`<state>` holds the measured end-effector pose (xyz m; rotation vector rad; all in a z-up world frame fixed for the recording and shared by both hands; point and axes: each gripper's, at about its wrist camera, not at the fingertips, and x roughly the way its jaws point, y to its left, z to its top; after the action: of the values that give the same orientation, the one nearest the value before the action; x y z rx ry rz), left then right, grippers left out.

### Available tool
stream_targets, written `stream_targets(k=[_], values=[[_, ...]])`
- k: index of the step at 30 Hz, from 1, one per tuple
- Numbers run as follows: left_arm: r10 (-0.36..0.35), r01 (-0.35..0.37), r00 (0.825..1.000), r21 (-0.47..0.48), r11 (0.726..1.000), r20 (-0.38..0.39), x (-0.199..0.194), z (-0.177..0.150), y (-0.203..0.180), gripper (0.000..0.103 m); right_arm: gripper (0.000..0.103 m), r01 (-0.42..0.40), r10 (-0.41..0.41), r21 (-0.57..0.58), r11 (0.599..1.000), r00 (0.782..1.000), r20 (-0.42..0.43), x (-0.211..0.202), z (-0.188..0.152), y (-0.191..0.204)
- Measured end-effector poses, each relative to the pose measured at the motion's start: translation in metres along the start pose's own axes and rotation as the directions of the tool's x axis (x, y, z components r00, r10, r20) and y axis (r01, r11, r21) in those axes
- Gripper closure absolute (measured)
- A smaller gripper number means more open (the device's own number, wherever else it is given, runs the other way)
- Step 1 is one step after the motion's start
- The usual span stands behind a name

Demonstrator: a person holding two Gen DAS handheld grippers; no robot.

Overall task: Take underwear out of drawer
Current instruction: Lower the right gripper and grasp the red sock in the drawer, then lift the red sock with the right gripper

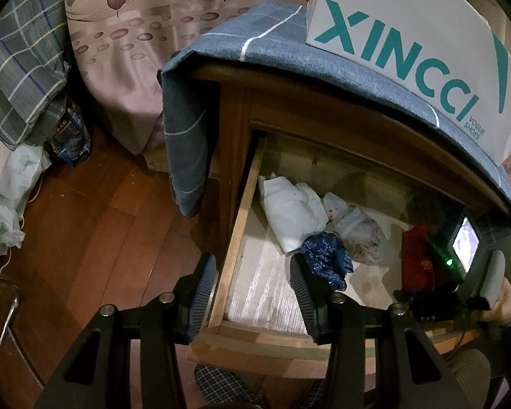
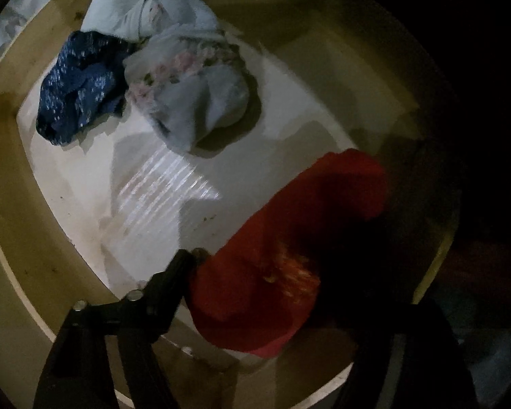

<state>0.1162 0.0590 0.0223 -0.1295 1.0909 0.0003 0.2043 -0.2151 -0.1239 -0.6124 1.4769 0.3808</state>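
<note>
Wooden drawer point(image 1: 236, 238) is seen pulled out, its left front corner straddled by the left gripper point(image 1: 253, 293), angled downward, jaws apart. From the right wrist, the right gripper point(image 2: 272, 289), pointed straight down, is spread around the red underwear point(image 2: 272, 255) on the drawer floor; whether its pads press is unclear.

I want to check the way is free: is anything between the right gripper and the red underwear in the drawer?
Nothing visible: the right gripper is directly over the red underwear, jaws around it. The other garments lie apart.
</note>
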Motion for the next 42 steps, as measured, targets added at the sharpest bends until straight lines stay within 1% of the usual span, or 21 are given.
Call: stream_targets(k=[1, 3, 4, 6, 7, 8, 11, 14, 20, 23, 24, 25, 27, 29, 30, 33, 34, 37, 38, 40, 42], values=[[0.000, 0.000, 1.000, 0.000, 1.000, 0.001, 0.000, 0.000, 0.000, 0.056, 0.021, 0.012, -0.012, -0.009, 1.000, 1.000, -0.005, 0.001, -0.002, 0.004], [-0.002, 0.002, 1.000, -0.002, 1.000, 0.000, 0.000, 0.000, 0.000, 0.056, 0.021, -0.001, 0.001, 0.008, 1.000, 1.000, -0.006, 0.001, -0.004, 0.003], [-0.003, 0.003, 1.000, -0.001, 1.000, 0.001, 0.000, 0.000, 0.000, 0.056, 0.023, 0.007, -0.007, 0.009, 1.000, 1.000, -0.009, 0.001, -0.005, 0.003], [0.000, 0.000, 1.000, 0.001, 1.000, 0.000, 0.000, 0.000, 0.000, 0.056, 0.030, 0.009, -0.009, 0.013, 1.000, 1.000, -0.007, 0.001, -0.006, 0.003], [0.000, 0.000, 1.000, 0.002, 1.000, 0.000, 0.000, 0.000, 0.000, 0.056, 0.039, 0.010, -0.010, 0.025, 1.000, 1.000, -0.003, -0.001, -0.006, 0.002], [-0.001, 0.001, 1.000, 0.002, 1.000, 0.001, 0.000, 0.000, 0.000, 0.056, 0.044, 0.012, -0.011, 0.045, 0.999, 1.000, -0.007, -0.003, -0.005, 0.001], [-0.001, 0.001, 1.000, 0.002, 1.000, 0.001, 0.000, -0.001, 0.001, 0.056, 0.052, 0.012, -0.011, 0.075, 0.997, 1.000, -0.019, -0.008, -0.006, -0.006], [0.001, -0.001, 1.000, 0.005, 1.000, 0.000, 0.000, -0.001, 0.001, 0.056, 0.057, 0.057, -0.056, 0.074, 0.996, 0.998, -0.018, -0.015, -0.009, -0.008], [0.008, -0.008, 1.000, 0.008, 1.000, -0.001, 0.001, -0.003, 0.002, 0.056, 0.057, -0.009, 0.007, 0.118, 0.993, 1.000, 0.018, -0.049, -0.008, 0.002], [0.007, -0.007, 1.000, 0.009, 1.000, -0.001, 0.000, -0.003, 0.002, 0.056, 0.057, -0.083, 0.068, 0.216, 0.973, 0.995, 0.078, -0.064, -0.014, 0.004], [0.007, -0.007, 1.000, 0.010, 1.000, 0.000, 0.000, -0.003, 0.002, 0.056, 0.057, -0.128, 0.101, 0.266, 0.955, 0.989, 0.112, -0.070, -0.019, 0.004], [0.010, -0.010, 1.000, 0.012, 1.000, 0.002, -0.001, -0.002, 0.002, 0.056, 0.057, -0.133, 0.100, 0.288, 0.948, 0.987, 0.126, -0.074, -0.022, 0.005], [0.012, -0.012, 1.000, 0.012, 1.000, 0.003, -0.002, -0.003, 0.003, 0.056, 0.057, -0.107, 0.058, 0.315, 0.943, 0.985, 0.160, -0.087, -0.022, 0.006], [0.011, -0.011, 1.000, 0.010, 1.000, 0.002, -0.001, -0.002, 0.003, 0.056, 0.057, -0.173, 0.109, 0.364, 0.915, 0.976, 0.188, -0.095, -0.030, -0.002], [0.013, -0.013, 1.000, 0.010, 1.000, -0.001, -0.001, -0.002, 0.002, 0.056, 0.057, -0.189, 0.116, 0.396, 0.898, 0.973, 0.200, -0.099, -0.035, -0.003], [0.019, -0.019, 1.000, 0.017, 1.000, 0.000, -0.001, -0.002, 0.000, 0.056, 0.057, -0.179, 0.091, 0.431, 0.884, 0.972, 0.216, -0.097, -0.045, 0.015], [0.021, -0.021, 1.000, 0.021, 1.000, 0.001, -0.001, -0.002, -0.001, 0.056, 0.057, -0.179, 0.089, 0.440, 0.880, 0.972, 0.217, -0.095, -0.047, 0.015], [0.031, -0.031, 1.000, 0.032, 0.999, -0.004, 0.001, -0.002, -0.005, 0.056, 0.057, -0.205, 0.073, 0.499, 0.842, 0.960, 0.270, -0.105, -0.055, 0.015], [0.036, -0.036, 0.999, 0.035, 0.999, -0.007, 0.002, -0.002, -0.006, 0.056, 0.057, -0.202, 0.062, 0.509, 0.837, 0.958, 0.279, -0.103, -0.057, 0.018], [0.052, -0.052, 0.999, 0.042, 0.998, -0.007, 0.001, -0.001, -0.008, 0.056, 0.057, -0.186, 0.029, 0.506, 0.842, 0.953, 0.302, -0.110, -0.060, 0.020], [0.069, -0.068, 0.998, 0.049, 0.996, -0.006, 0.001, -0.001, -0.010, 0.056, 0.057, -0.186, 0.028, 0.503, 0.844, 0.952, 0.304, -0.110, -0.062, 0.019]])
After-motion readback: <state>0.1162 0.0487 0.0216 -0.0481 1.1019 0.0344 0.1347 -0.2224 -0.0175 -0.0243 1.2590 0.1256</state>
